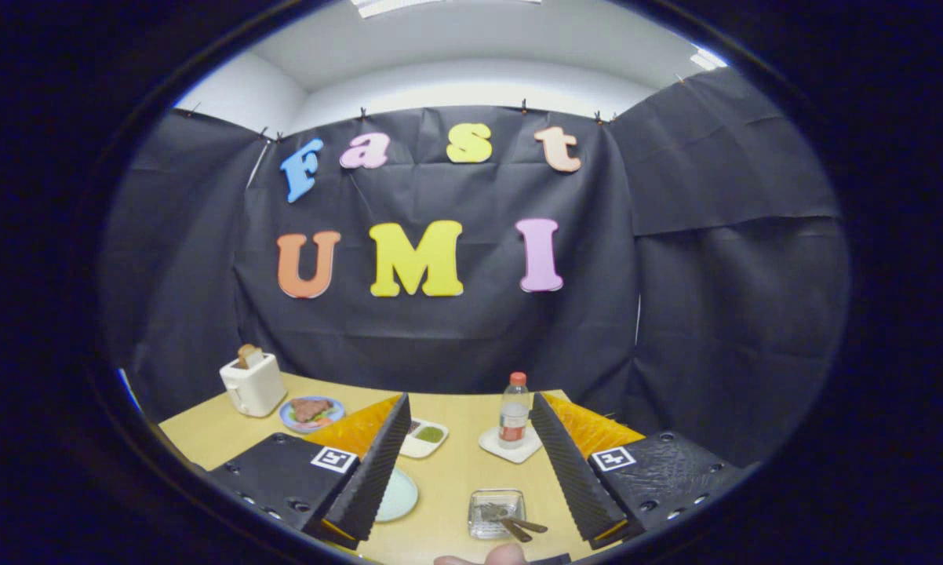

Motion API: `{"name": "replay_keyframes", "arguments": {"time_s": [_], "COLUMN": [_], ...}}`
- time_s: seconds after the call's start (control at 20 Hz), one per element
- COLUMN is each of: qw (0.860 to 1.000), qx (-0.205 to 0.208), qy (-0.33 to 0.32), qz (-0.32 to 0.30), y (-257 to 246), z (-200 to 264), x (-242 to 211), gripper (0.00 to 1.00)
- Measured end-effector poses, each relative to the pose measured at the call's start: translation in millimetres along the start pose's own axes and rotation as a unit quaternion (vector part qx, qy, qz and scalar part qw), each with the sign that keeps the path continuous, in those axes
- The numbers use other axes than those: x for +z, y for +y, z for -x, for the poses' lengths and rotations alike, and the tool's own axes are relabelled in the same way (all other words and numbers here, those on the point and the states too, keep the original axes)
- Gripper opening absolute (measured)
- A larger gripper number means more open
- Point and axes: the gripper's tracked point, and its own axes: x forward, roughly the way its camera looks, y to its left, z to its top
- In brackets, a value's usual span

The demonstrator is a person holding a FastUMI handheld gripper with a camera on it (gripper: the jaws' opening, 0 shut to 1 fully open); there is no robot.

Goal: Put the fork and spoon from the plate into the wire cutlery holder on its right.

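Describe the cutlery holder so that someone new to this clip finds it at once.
Start at the wooden table before the black cloth wall. The gripper is open, holding nothing; between its fingers, nearer than the bottle, stands a small squarish see-through holder. Unlike the flat plate beside it, it has dark handles sticking out.

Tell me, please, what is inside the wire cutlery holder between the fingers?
The wire cutlery holder holds dark cutlery handles, leaning out over its rim. Whether they are fork or spoon is unclear. The hand-held gripper hangs open above.
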Motion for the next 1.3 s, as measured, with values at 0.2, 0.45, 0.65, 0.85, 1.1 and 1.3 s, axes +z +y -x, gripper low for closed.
{"name": "replay_keyframes", "arguments": {"time_s": [0.2, 0.45, 0.65, 0.85, 1.1, 1.3], "qw": [0.999, 0.998, 0.998, 0.998, 0.997, 0.998], "qx": [-0.003, -0.004, -0.007, -0.021, -0.023, -0.003], "qy": [-0.047, -0.048, -0.047, -0.043, -0.057, -0.06], "qz": [-0.013, -0.034, -0.037, -0.036, -0.038, -0.011], "y": [18, 59, 76, 72, 87, 101], "z": [17, 26, 23, 24, 26, 34], "x": [10, -31, -53, -48, -33, -34], "gripper": [0.92, 0.93, 0.93, 0.93, 0.96, 0.96]}}
